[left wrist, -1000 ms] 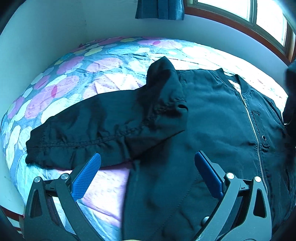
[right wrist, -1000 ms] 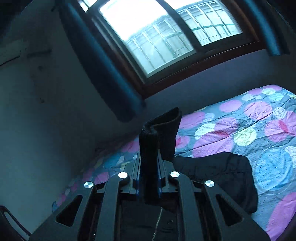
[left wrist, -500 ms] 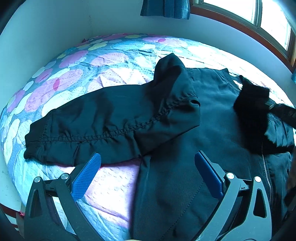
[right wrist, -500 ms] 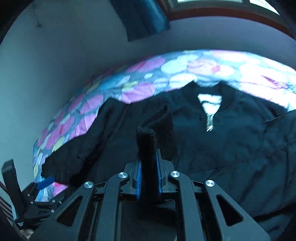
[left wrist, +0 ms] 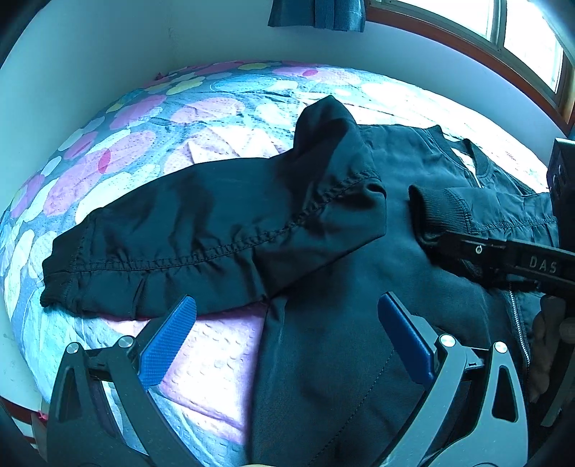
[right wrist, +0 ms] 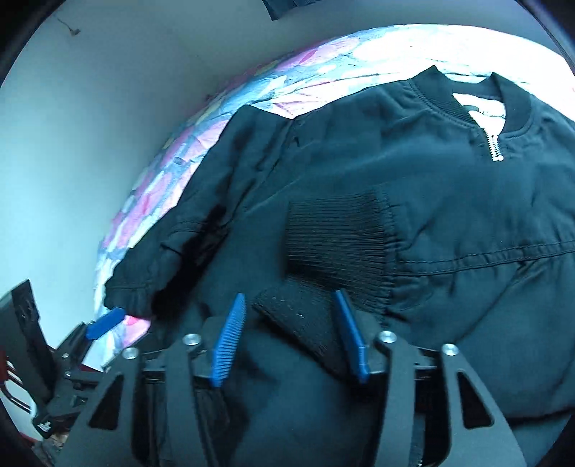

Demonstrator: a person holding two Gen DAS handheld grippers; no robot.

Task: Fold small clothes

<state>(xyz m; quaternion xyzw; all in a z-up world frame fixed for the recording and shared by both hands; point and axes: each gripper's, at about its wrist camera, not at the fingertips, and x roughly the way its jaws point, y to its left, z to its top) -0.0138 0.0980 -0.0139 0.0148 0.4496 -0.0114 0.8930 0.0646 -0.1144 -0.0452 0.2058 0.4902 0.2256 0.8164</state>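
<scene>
A small black zip jacket lies flat on the bed, collar toward the window. Its left sleeve stretches out to the left over the spread. The right sleeve is folded across the chest, its ribbed cuff lying on the jacket front; it also shows in the left wrist view. My right gripper is open, with the cuff's end lying loose between its blue pads. My left gripper is open and empty, low over the jacket's lower left side near the armpit.
The bed has a spread with pink, blue and yellow spots and sits in a corner of white walls. A window with a brown frame and a blue curtain are behind. The right gripper's body reaches in from the right.
My right gripper carried the right sleeve cuff down from the air onto the jacket's chest and opened, letting the cuff go. My left gripper stayed open and barely moved.
</scene>
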